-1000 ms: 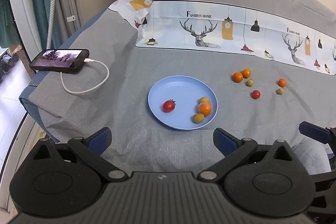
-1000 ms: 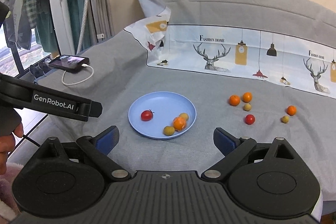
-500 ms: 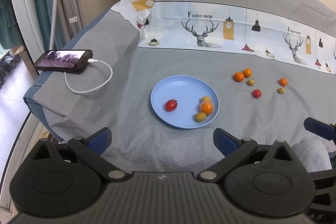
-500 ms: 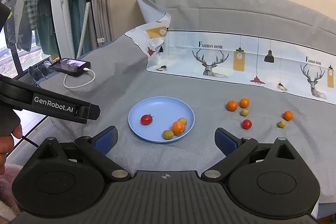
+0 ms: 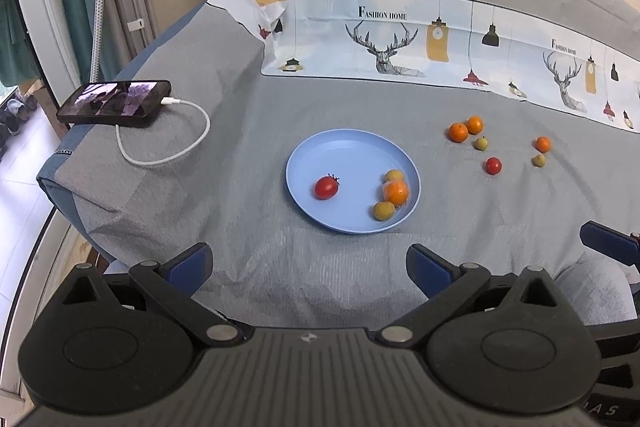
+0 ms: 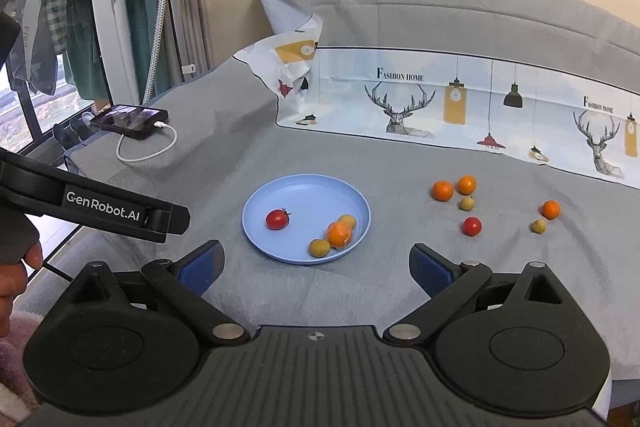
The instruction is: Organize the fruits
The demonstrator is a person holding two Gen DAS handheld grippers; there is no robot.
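Nearest us, our left gripper (image 5: 308, 263) and right gripper (image 6: 316, 263) both hover over the grey cloth (image 5: 248, 267) with fingers spread wide, holding nothing. Beyond them the blue plate (image 5: 344, 151) holds a tomato (image 5: 326, 187), an orange (image 5: 396, 191) and two yellowish fruits. Farther right, six more fruits (image 6: 472, 226) lie scattered on the cloth, with a phone (image 5: 116, 103) far left.

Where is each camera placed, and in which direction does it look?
Left wrist: sits on the left gripper, looks forward and down over the blue plate on the grey cloth; its own open fingers show, and a finger of the right gripper at the right edge.
Right wrist: sits on the right gripper, looks the same way from further right; its own open fingers, the left gripper and a hand show.
Shared: plate, loose fruits, phone.
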